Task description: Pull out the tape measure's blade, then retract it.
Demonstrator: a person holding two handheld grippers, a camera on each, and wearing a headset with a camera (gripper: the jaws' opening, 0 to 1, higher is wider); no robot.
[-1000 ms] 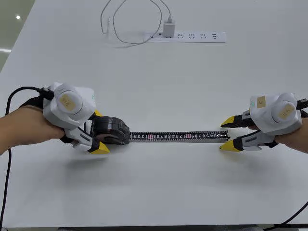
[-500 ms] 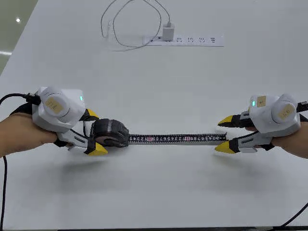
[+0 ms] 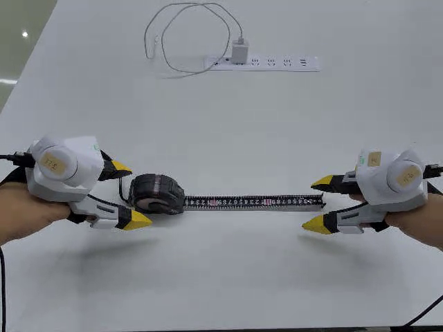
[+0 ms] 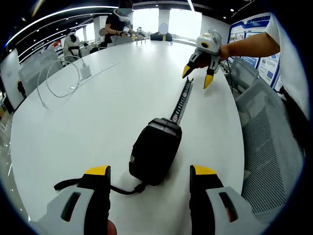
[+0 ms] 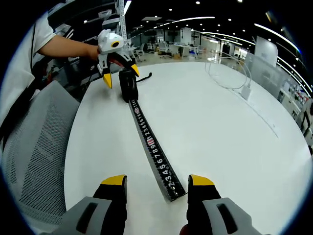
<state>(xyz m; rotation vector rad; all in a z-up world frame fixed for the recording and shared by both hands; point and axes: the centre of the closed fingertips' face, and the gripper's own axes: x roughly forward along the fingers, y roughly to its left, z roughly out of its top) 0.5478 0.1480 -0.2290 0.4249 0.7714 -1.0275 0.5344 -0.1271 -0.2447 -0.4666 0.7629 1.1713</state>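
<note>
The squat black plastic tape measure case [image 3: 158, 194] is sitting on the white workbench top [image 3: 221, 124] right at the mouth of the left gripper [image 3: 130, 194]. That gripper's yellow-tipped jaws are standing wide apart, one on each side of the case's rear. In the left gripper view neither tip is pressing on it.

The narrow dark blade with white numerals [image 3: 252, 202] is lying flat and drawn out. Its long axis is running straight ahead from the left gripper towards the right gripper [image 3: 315, 204], so the two grippers are facing each other along one line.

The blade's free end [image 5: 175, 192] is resting between the right gripper's jaws, which are also spread apart and gripping nothing. In the right gripper view the end is lying closer to one tip, and I cannot tell whether it is touching it.

The pull-out looks done and the retraction is what is left. The left gripper is the nearer one to the case and the right is nearer to the blade end. Any feeding back would be travelling along that same line, away from the right gripper and towards the left.
</note>
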